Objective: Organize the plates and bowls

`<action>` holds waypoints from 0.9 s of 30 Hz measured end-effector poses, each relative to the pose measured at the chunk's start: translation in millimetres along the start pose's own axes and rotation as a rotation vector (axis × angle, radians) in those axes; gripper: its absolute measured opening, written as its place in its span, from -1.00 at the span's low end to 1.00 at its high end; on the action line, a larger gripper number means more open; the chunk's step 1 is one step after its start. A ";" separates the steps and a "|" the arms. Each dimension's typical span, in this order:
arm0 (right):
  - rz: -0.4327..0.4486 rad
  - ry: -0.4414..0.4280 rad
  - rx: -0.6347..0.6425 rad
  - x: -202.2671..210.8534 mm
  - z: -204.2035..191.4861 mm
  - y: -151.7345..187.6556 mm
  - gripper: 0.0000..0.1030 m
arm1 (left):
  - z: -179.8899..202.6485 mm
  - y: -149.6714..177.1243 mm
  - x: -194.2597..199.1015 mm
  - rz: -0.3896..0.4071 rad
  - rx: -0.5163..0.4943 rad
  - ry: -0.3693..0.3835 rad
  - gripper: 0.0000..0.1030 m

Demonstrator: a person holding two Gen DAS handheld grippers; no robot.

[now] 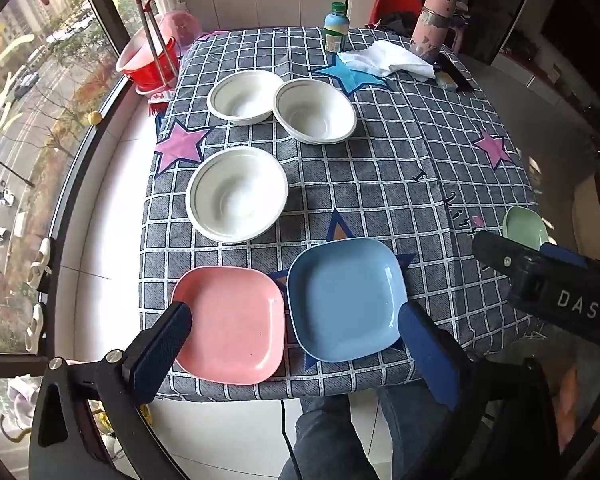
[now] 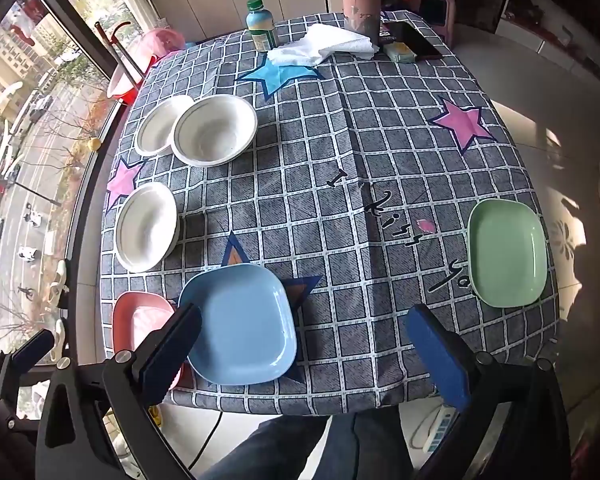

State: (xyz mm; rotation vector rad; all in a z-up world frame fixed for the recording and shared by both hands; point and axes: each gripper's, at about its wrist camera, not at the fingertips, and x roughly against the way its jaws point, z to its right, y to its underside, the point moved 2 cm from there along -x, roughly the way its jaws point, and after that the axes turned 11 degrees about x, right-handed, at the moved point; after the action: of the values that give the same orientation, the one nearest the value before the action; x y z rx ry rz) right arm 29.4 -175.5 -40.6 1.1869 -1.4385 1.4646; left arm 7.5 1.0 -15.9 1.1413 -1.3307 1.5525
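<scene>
Basically checked tablecloth (image 1: 380, 184) under everything, both grippers wide and empty, left gripper (image 1: 296, 320) above pink plate (image 1: 230, 324) and blue plate (image 1: 346, 298), right gripper (image 2: 304, 332) by blue plate, green plate (image 2: 508, 254) at 3 o'clock, three white bowls (image 1: 238, 194) at 10 to 12 o'clock, towel (image 1: 388, 58) far edge.

A square light-blue plastic plate (image 2: 240, 326) is seen near the front edge of the checked tabletop (image 2: 340, 160). Left of it lies a pink square plate (image 2: 140, 320); beyond it, three white round bowls (image 2: 214, 130); far right, a green plate (image 2: 508, 254). The right tongs (image 2: 304, 354) are held wide apart, empty.
</scene>
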 end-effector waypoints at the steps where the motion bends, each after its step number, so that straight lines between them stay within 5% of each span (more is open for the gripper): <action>1: 0.000 0.006 0.004 1.3 -0.8 -0.2 1.00 | -0.2 -1.0 0.8 0.002 0.000 -0.001 1.00; 27: -0.095 0.034 0.127 -2.5 -22.4 -24.7 1.00 | -10.3 -20.7 -6.2 -0.039 0.025 -0.055 1.00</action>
State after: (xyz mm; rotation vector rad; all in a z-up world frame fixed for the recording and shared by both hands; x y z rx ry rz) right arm 51.2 -150.9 -34.2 1.2836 -1.2655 1.5209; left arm 27.5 14.3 -16.3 1.2262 -1.3208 1.5231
